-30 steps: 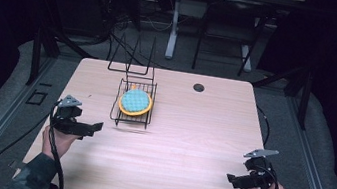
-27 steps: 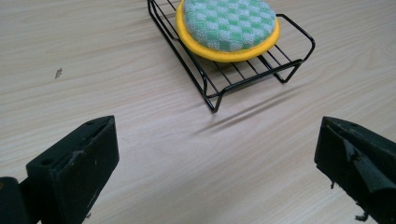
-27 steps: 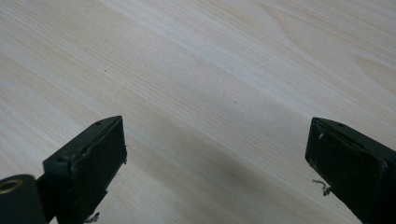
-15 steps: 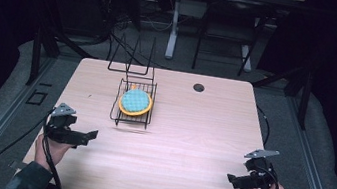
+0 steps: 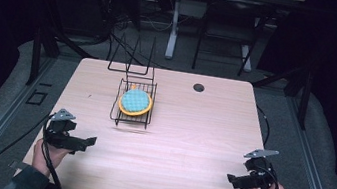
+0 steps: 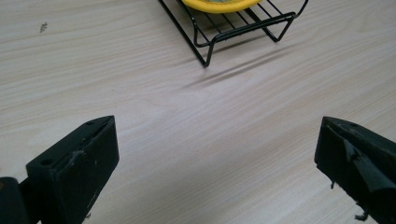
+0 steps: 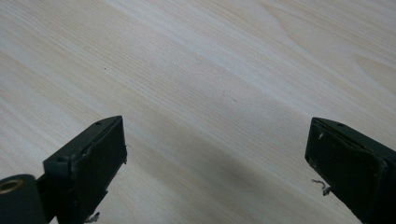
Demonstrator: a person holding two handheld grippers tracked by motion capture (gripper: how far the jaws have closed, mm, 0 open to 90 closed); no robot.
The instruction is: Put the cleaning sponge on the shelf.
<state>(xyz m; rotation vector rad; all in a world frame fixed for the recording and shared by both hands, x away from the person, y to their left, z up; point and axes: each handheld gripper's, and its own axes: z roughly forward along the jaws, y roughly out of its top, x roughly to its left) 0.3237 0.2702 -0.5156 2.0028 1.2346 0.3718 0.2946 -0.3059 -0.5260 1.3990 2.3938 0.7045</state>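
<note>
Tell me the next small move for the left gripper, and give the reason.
Probably ease the left gripper forward toward the black wire rack, jaws kept wide. Its jaws stand open with only bare table between them, and the rack's near corner sits ahead in the left gripper view, the yellow-rimmed plate lying on it. The right gripper is open too, but farther from the rack.
</note>
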